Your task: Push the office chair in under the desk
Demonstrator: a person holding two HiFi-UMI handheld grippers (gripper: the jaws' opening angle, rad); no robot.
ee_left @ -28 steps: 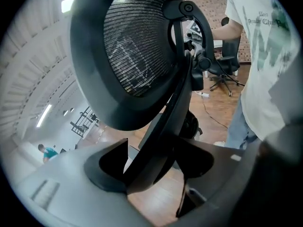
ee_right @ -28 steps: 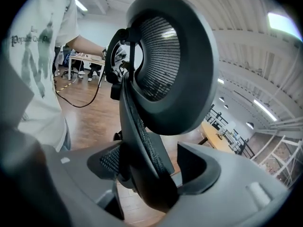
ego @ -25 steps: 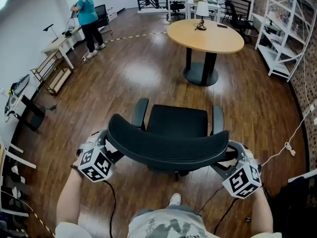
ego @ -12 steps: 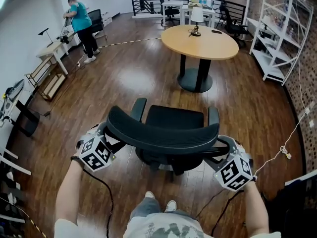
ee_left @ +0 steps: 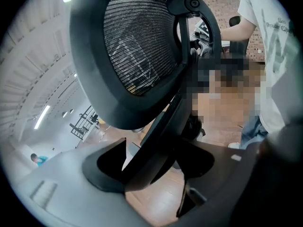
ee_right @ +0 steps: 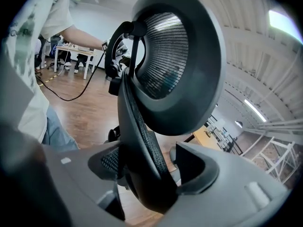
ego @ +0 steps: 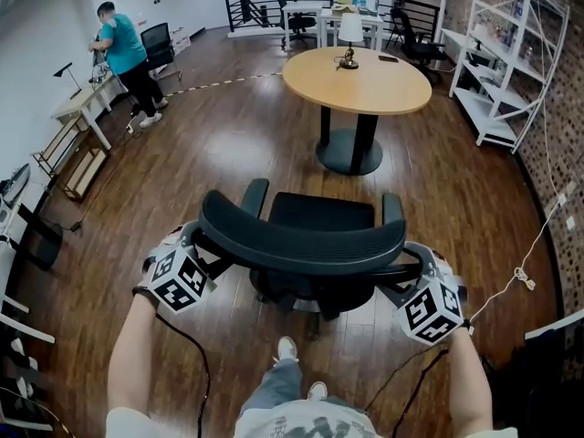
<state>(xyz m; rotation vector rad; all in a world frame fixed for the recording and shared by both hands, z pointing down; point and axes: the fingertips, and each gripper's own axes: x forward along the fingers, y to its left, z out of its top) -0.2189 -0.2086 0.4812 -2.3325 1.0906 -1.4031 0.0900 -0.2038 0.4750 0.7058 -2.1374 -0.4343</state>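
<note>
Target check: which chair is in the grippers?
The near black mesh chair, its backrest gripped by the left gripper and right gripper; other chairs stand far off.

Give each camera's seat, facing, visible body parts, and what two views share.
Head view: on the head, facing steeply down at the black mesh office chair; forearms, feet, left gripper, right gripper show.
Left gripper view: along its jaws, gripping the backrest; white printed shirt shows.
Right gripper view: same, opposite edge.
All share the chair.

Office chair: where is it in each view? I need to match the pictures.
Head view: office chair at lower centre, just ahead of the person.
Left gripper view: fills the upper middle, running down to bottom centre.
Right gripper view: centre, top to bottom.
Shared landmark: its curved mesh top.
</note>
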